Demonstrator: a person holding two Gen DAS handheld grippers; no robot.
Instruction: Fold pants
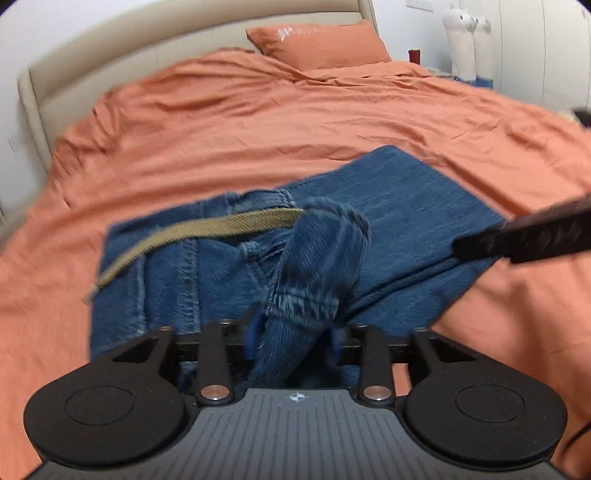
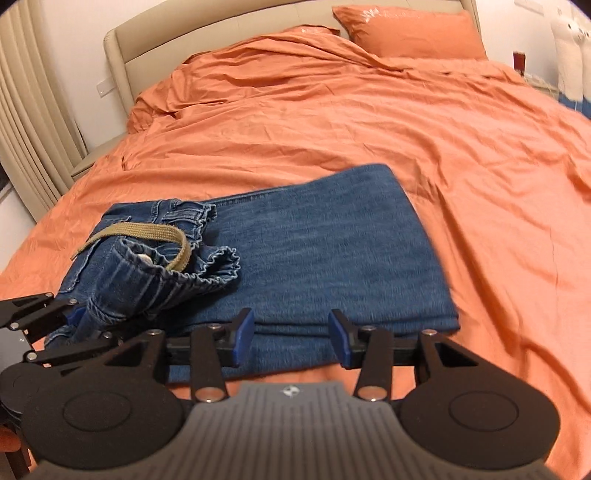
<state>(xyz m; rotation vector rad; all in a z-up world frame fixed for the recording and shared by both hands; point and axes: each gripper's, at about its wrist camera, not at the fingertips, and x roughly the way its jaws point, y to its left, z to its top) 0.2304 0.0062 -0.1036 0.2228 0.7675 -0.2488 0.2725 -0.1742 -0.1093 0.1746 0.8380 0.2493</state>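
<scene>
Blue jeans (image 2: 332,251) lie folded flat on the orange bed, with a khaki belt (image 2: 147,232) at the waistband on the left. My left gripper (image 1: 293,332) is shut on a bunched part of the jeans (image 1: 317,258) near the waistband and lifts it; the belt (image 1: 192,230) lies behind. My right gripper (image 2: 291,338) is open and empty, just over the near edge of the folded jeans. The left gripper also shows in the right wrist view (image 2: 79,317), holding the denim roll. The right gripper's finger (image 1: 517,240) shows at the right of the left wrist view.
The orange bedsheet (image 2: 406,122) covers the whole bed. An orange pillow (image 2: 410,33) lies at the head by the beige headboard (image 2: 155,40). White figures (image 1: 469,40) stand beside the bed at the far right. Curtains (image 2: 26,122) hang on the left.
</scene>
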